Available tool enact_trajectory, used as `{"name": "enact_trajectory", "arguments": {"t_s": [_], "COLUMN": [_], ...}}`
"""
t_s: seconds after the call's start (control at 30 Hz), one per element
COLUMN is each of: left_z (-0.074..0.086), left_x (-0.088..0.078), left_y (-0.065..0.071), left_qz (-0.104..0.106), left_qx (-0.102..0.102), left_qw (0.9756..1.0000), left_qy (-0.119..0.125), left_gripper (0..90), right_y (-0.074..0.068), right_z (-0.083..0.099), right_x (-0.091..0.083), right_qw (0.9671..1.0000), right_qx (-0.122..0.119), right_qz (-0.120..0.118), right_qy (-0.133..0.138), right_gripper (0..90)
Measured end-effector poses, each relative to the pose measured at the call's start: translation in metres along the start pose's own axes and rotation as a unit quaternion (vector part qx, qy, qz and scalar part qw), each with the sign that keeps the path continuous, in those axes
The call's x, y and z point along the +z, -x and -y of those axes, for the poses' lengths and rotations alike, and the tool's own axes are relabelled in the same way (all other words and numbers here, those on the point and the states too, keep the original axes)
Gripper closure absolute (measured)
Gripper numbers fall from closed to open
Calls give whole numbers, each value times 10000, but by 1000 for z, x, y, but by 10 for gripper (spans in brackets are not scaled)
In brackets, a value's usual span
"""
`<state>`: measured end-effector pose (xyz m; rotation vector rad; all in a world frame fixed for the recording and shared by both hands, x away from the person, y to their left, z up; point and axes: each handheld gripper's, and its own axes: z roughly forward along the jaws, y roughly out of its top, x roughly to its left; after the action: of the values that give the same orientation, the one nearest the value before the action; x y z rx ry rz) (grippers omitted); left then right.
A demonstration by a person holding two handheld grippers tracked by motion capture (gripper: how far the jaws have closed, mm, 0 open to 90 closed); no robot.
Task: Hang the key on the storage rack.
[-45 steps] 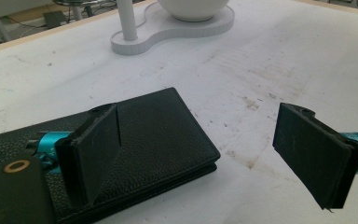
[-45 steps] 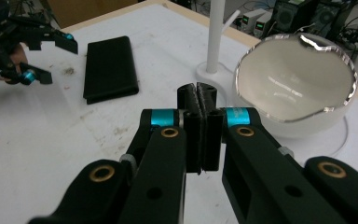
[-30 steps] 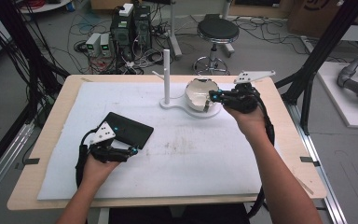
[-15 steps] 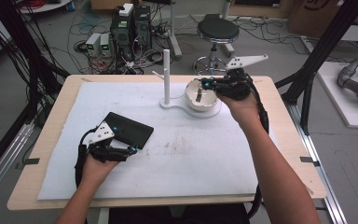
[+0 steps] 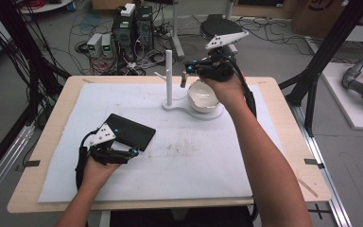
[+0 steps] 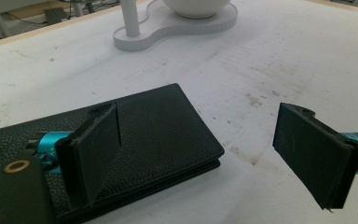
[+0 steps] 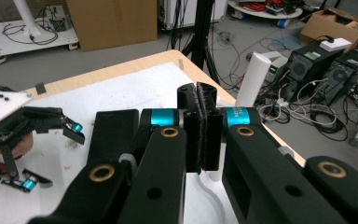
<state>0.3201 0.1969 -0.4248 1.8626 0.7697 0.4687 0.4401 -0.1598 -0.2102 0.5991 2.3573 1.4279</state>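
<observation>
Bowl: a white bowl (image 5: 202,97) sits on the round end of the white stand base (image 5: 189,109) at the far side of the table (image 5: 283,142); its glossy inside shows nothing in it; in the left gripper view its underside (image 6: 193,6) rests on that base
Stand: 1 white upright post (image 5: 169,75) rises from the narrower end of the base, just beside the bowl; a short peg sticks out from its side
Right tool: right tool (image 5: 185,75) is held above the bowl's far rim, beside the post; its 2 jaws are pressed together with nothing between them, as the right gripper view shows (image 7: 199,135); whether it touches the bowl cannot be told
Left tool: left tool (image 5: 134,152) rests low at the near left of the table; its 2 jaws stand wide apart (image 6: 214,154); 1 jaw lies over the wallet, the other over bare mat
Wallet: a black leather wallet (image 5: 130,132) lies flat and closed on the white mat (image 5: 194,161), well apart from the bowl; grained cover seen close in the left gripper view (image 6: 158,135)
Mat: white, with smudges near its middle; it covers most of the wooden table
</observation>
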Motion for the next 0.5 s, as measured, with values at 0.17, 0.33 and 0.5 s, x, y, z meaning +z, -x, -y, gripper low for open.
{"name": "enact_trajectory", "arguments": {"t_s": [0.17, 0.33, 0.5], "left_z": [0, 0, 0], "left_x": [0, 0, -1], "left_y": [-1, -3, -3], "left_qz": [-28, -84, -109], "left_qx": [-1, 12, 39], "left_qw": [10000, 10000, 9999], "left_qy": [-12, -34, -49], "left_gripper": [150, 150, 151], "right_y": [0, 0, 1], "right_z": [-14, -25, -30], "right_x": [13, 24, 33], "right_qw": [10000, 9999, 9998], "right_qx": [-49, -67, -88], "right_qz": [-45, -125, -180], "right_qy": [-44, 22, -28], "right_gripper": [900, 900, 900]}}
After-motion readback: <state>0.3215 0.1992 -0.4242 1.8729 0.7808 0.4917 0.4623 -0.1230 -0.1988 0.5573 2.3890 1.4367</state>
